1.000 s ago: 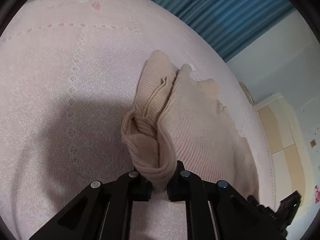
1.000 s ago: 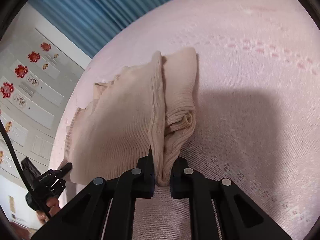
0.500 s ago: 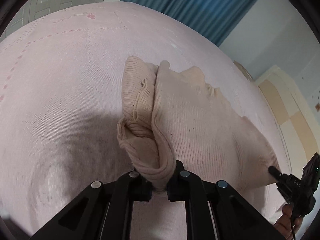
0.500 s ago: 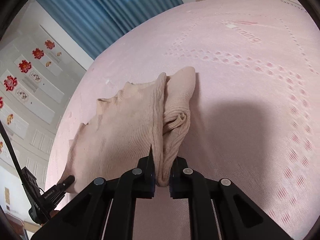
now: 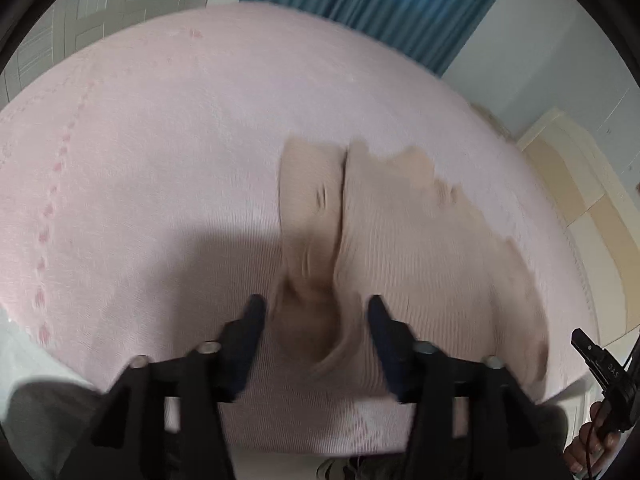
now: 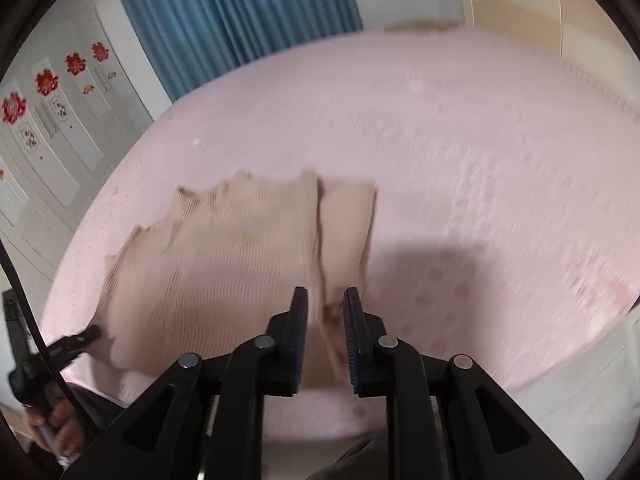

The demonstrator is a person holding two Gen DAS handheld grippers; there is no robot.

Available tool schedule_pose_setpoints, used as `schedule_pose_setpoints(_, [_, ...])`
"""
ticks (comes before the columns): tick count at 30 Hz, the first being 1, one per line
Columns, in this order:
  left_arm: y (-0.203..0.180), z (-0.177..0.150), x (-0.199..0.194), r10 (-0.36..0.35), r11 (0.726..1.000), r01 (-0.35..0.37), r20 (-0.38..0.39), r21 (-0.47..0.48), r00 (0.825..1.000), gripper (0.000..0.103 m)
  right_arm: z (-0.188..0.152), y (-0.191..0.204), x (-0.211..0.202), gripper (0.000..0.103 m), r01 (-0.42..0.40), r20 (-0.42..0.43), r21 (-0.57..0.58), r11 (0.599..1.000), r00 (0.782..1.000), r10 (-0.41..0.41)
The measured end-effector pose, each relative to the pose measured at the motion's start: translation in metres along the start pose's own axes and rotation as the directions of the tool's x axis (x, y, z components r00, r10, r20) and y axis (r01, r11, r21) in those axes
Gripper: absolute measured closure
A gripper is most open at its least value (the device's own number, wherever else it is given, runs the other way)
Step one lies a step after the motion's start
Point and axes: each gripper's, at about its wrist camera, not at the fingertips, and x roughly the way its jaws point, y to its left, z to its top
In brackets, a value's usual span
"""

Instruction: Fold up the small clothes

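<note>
Change since the earlier frames: both grippers, formerly pinched on the near corners of the beige ribbed garment [image 5: 400,248], have let go and their jaws are opening. The left gripper [image 5: 316,312] stands wide, its fingers clear of the cloth on either side; the right gripper [image 6: 326,304] shows only a narrow gap, with the knit edge lying between the pads but seemingly no longer pressed. Motion blur in both views leaves the exact contact on the right uncertain.

Near field: the folded sleeve, a loose roll beside the body panel, lies directly beyond each pair of jaws. Middle field: the garment rests on the pink knitted bedspread [image 5: 160,160], its body panel spread between the two grippers and its scalloped edge on the far side. Each gripper appears at the margin of the other's view, held by a hand [image 6: 60,420]. Far field: a blue curtain [image 6: 240,12] and white doors bearing red flower stickers [image 6: 44,80].

Reading: the release suggests that this fold has been laid down; the sleeve rolls remain bulky and would probably need flattening before a further fold
</note>
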Motion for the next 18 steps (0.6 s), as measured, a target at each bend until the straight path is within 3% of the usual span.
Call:
schedule_pose_setpoints(4, [-0.007, 0.033, 0.004, -0.022, 0.999, 0.021, 0.021, 0.032, 1.000, 0.044, 0.032, 0.014, 0.013, 0.077, 0.006, 0.034, -0.055, 0.998, 0.999, -0.004])
schedule_pose_setpoints(9, [-0.034, 0.069, 0.025, -0.040, 0.994, 0.036, 0.032, 0.103, 0.999, 0.044, 0.070, 0.035, 0.056, 0.077, 0.005, 0.007, -0.056, 0.998, 1.000, -0.005])
schedule_pose_setpoints(14, [-0.070, 0.087, 0.062, 0.014, 0.970, -0.013, 0.001, 0.243, 1.000, 0.044, 0.095, 0.045, 0.106, 0.077, 0.018, -0.039, -0.045, 0.999, 0.999, -0.020])
schedule_pose_setpoints(16, [-0.068, 0.100, 0.084, 0.039, 0.966, -0.034, -0.014, 0.258, 0.999, 0.049, 0.095, 0.042, 0.126, 0.077, 0.037, -0.060, -0.044, 0.998, 0.997, -0.040])
schedule_pose_setpoints(18, [-0.059, 0.102, 0.099, 0.036, 0.973, -0.026, -0.043, 0.228, 0.998, 0.062, 0.089, 0.035, 0.140, 0.077, 0.047, -0.089, -0.036, 0.998, 0.995, -0.050])
